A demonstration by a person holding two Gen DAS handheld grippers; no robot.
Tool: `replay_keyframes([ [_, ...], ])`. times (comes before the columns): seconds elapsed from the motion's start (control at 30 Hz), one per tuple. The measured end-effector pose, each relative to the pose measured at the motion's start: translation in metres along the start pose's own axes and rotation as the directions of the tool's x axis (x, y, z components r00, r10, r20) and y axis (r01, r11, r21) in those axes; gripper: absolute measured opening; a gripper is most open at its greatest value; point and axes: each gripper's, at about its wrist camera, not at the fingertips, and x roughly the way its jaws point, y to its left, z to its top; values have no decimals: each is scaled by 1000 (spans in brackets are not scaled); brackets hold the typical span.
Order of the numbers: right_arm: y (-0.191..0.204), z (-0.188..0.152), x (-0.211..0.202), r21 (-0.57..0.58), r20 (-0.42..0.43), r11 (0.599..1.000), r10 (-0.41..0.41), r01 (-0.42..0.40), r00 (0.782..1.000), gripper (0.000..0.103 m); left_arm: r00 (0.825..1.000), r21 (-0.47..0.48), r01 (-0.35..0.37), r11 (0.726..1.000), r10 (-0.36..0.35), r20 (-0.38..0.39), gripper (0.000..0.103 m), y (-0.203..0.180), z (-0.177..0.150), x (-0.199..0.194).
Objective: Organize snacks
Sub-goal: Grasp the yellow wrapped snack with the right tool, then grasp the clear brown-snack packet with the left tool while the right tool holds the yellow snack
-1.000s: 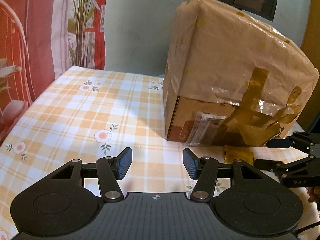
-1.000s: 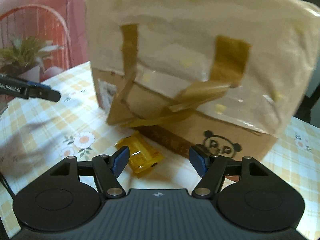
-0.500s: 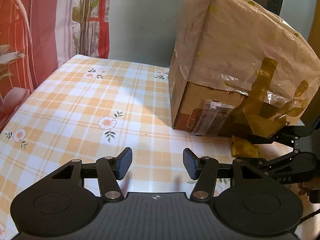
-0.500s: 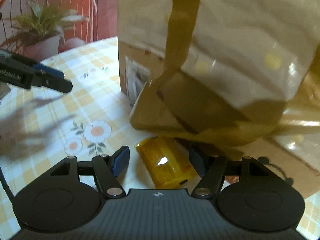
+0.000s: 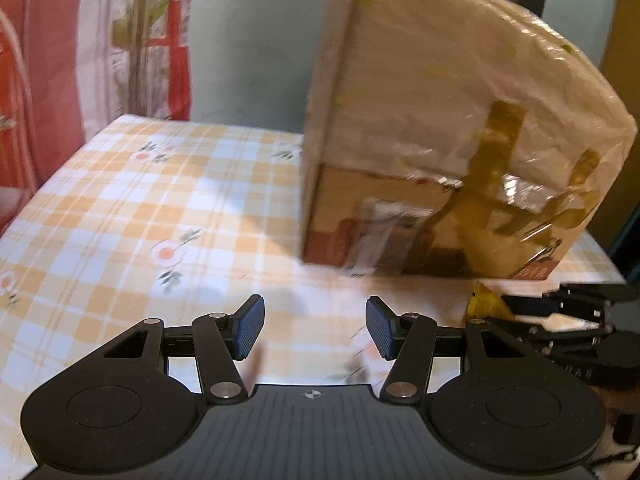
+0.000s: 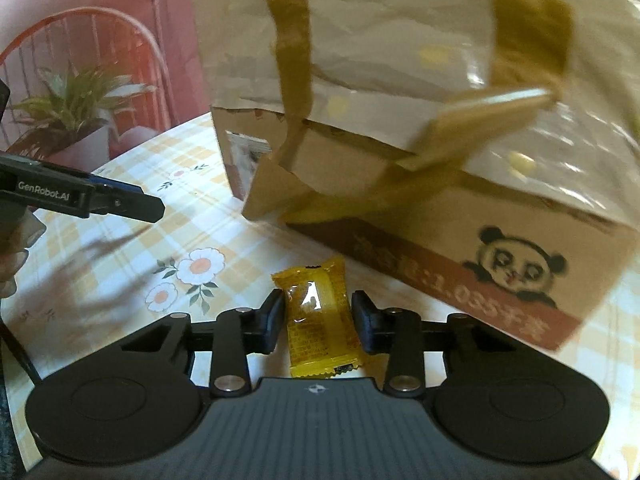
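Orange-and-white checked cloth with small flower prints covers the table, and behind it hang a red-and-white curtain and a pale wall. A potted plant stands past the table's far edge in the right wrist view, beside a red chair back.

On the table sits a large cardboard box, its upper part wrapped in crinkled pale plastic and crossed by strips of brown tape. A panda drawing and a red band of print show on the side facing the right wrist camera, and one taped cardboard flap juts loose from the box front.

The right hand-held gripper has just been closing, and its dark pads now press both sides of a yellow snack packet. The packet lies lengthwise between the fingers, just in front of the box's lower edge, its crimped far end pointing toward the box. Whether it is still touching the cloth or is lifted off it I cannot tell. In the left wrist view the same packet shows as a yellow corner at the tip of the right hand-held gripper, close to the box's near corner.

The left hand-held gripper is held partly open over bare cloth, with nothing between its blue pads, well to the side of the box and the packet.
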Motion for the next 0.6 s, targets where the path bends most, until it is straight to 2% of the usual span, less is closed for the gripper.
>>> replay_keyframes([
  [0.1,1,-8,-11,33,27,997,-70,69,997,38,999,30,27,999,-28,35,61,-16,6,6],
  [0.27,-7,-22,-22,113,54,982,-157,150,986,38,997,96,4,995,-10,72,64,-40,10,24],
  [0.37,-11,-25,-26,150,82,979,-153,140,985,38,997,107,-35,994,27,75,64,-46,9,35],
  [0.6,-6,-26,-22,124,76,984,-135,125,988,38,994,78,-77,994,71,81,64,-54,7,43],
])
